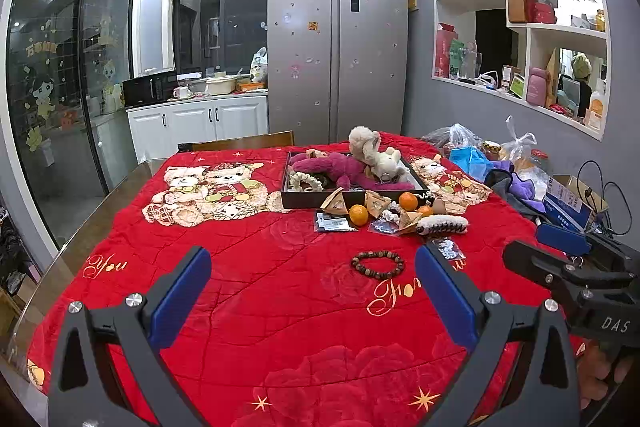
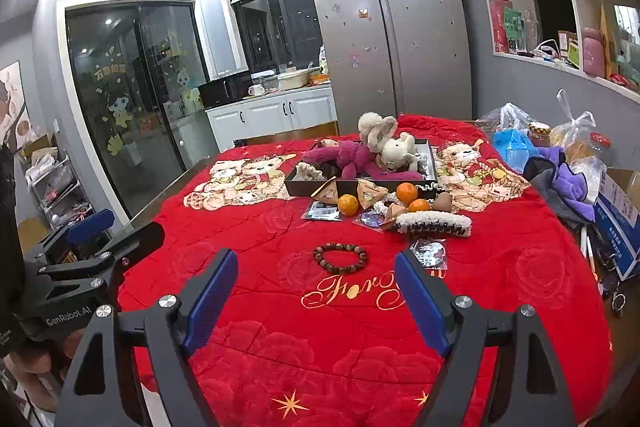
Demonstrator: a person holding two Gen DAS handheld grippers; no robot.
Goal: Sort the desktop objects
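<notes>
- Red quilt [image 2: 280, 327] covers the table.
- Left gripper [image 1: 312, 275] hovers spread wide, holding nothing.
- Right gripper [image 2: 316, 277] likewise gapes empty before the bead bracelet [image 2: 341, 258].

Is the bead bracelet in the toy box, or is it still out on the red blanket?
Out. The bead bracelet lies flat on the red blanket, nearer than the dark tray with the plush toys, untouched.
</notes>
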